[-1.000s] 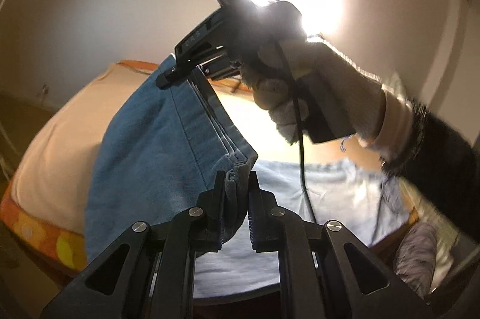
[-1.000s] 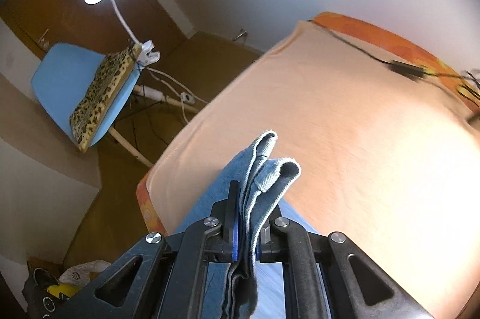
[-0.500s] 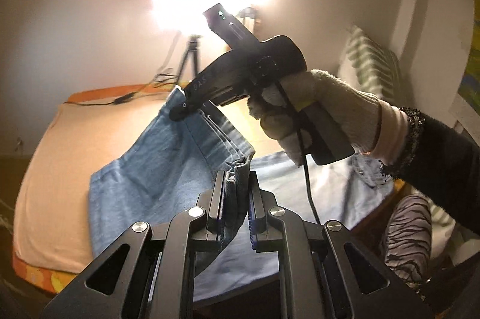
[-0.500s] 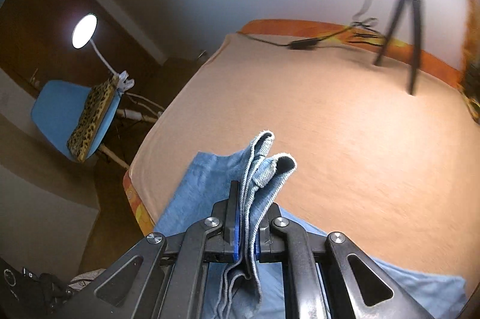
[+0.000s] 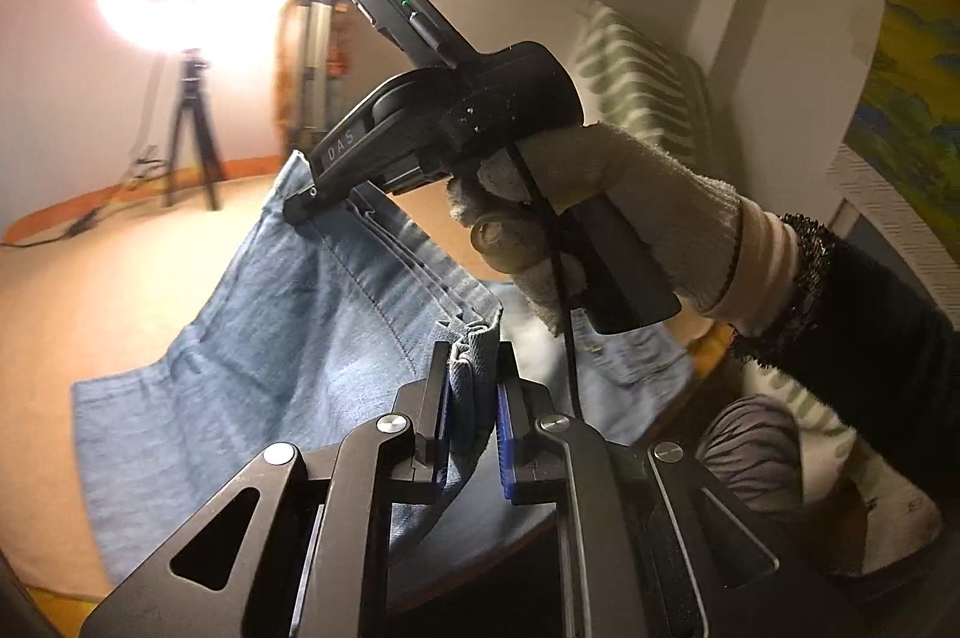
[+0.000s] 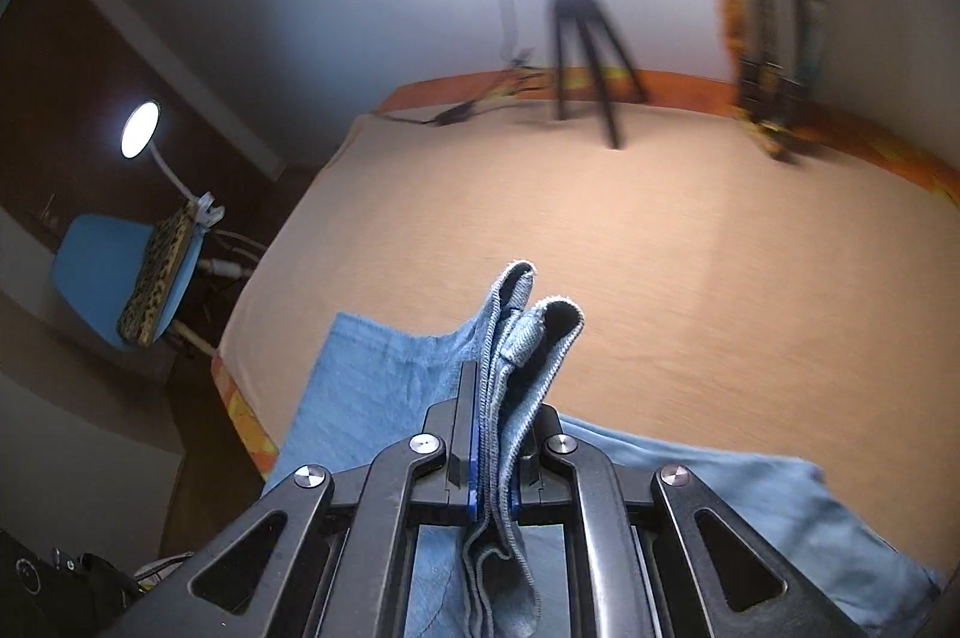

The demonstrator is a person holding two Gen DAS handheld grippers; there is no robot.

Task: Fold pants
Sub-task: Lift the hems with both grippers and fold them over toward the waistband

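Light blue denim pants lie partly on the peach bed cover, with one edge lifted. My left gripper is shut on a bunched corner of that edge. My right gripper, held by a gloved hand, shows in the left wrist view pinching the other corner, so the edge stretches between the two. In the right wrist view my right gripper is shut on folded denim layers, with the rest of the pants spread below on the bed.
The peach bed cover stretches ahead, with an orange patterned border. A tripod with a ring light and a second stand are at the far side. A blue chair and lamp stand left. Pillows lie right.
Both grippers have swung round toward the far side of the bed and come lower, carrying the lifted pants edge. More of the denim now lies spread on the cover.
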